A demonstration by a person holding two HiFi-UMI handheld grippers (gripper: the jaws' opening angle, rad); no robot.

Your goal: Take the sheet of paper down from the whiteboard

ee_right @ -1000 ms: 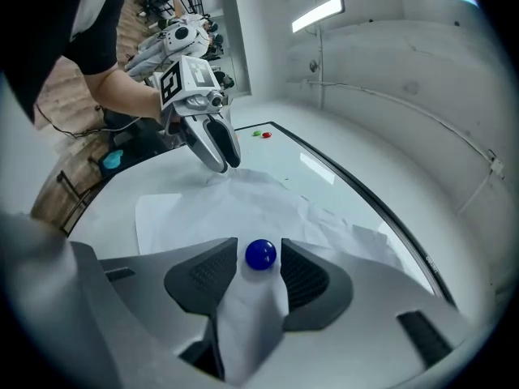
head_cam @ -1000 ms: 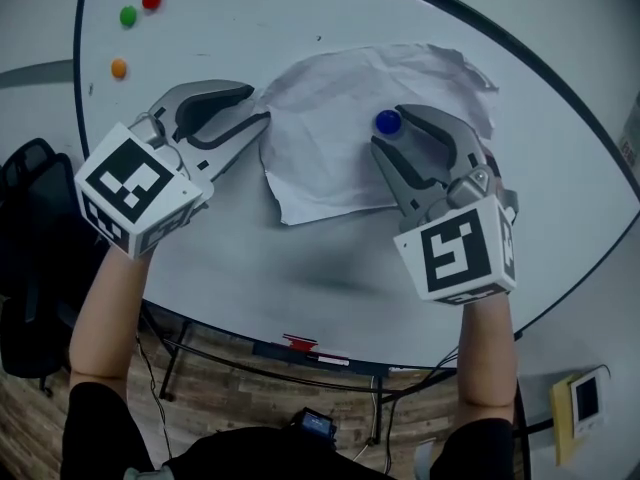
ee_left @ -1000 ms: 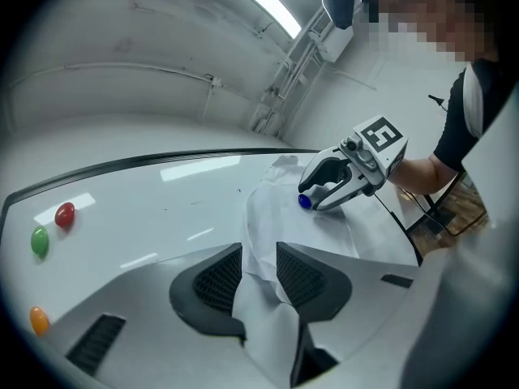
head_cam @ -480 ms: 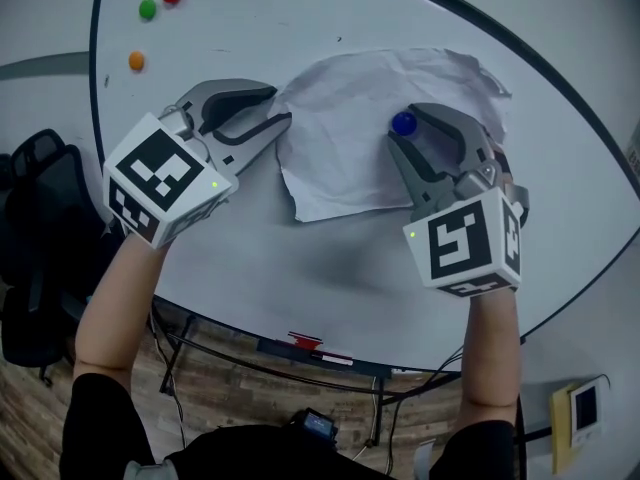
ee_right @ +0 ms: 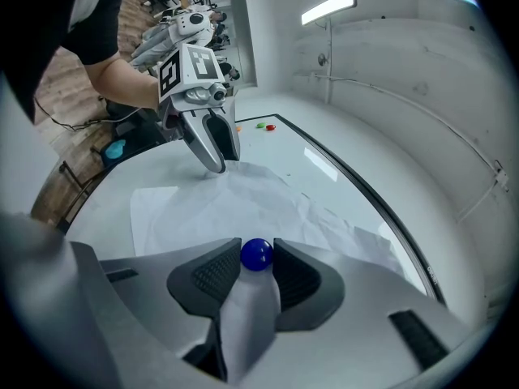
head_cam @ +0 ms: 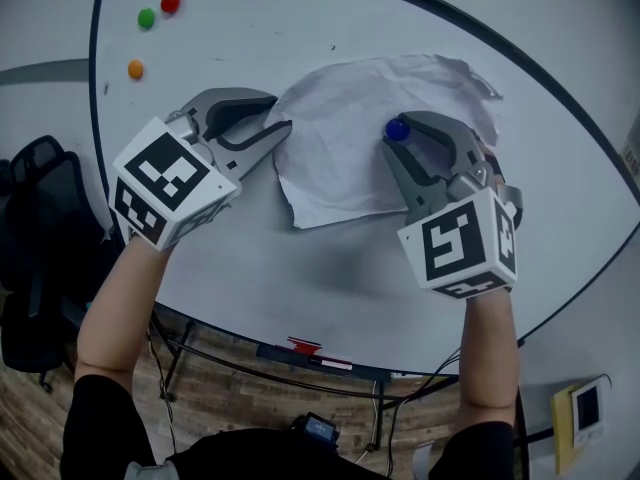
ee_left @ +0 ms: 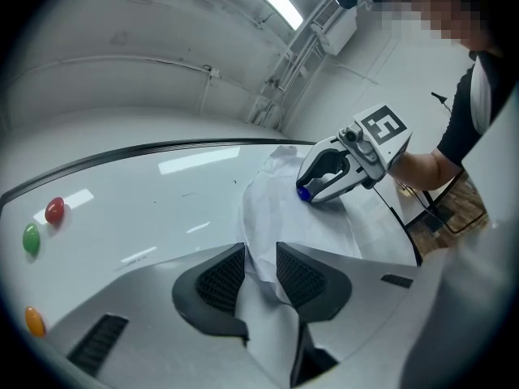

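Note:
A crumpled white sheet of paper (head_cam: pixel 335 148) lies flat against the whiteboard (head_cam: pixel 300 28), pinned by a blue round magnet (head_cam: pixel 397 129). My left gripper (head_cam: pixel 277 116) is shut on the sheet's left edge; in the left gripper view the paper (ee_left: pixel 300 217) runs between its pads (ee_left: pixel 223 278). My right gripper (head_cam: pixel 402 133) has just been closing its jaws, and the blue magnet (ee_right: pixel 257 254) now sits between its pads (ee_right: pixel 215 274), touched on both sides. Beyond the magnet, the right gripper view shows the sheet (ee_right: pixel 235 201) and the left gripper (ee_right: pixel 212 148) on its far edge.
Red (head_cam: pixel 170 2), green (head_cam: pixel 146 17) and orange (head_cam: pixel 135 69) magnets stick to the board's upper left. A red marker (head_cam: pixel 303 346) lies in the tray under the board. A black chair (head_cam: pixel 30 178) stands at the left and a small wall device (head_cam: pixel 585 400) at the lower right.
The right gripper's jaws have narrowed onto the blue magnet. Both hands stay where they were, and the left gripper still pinches the paper's edge.

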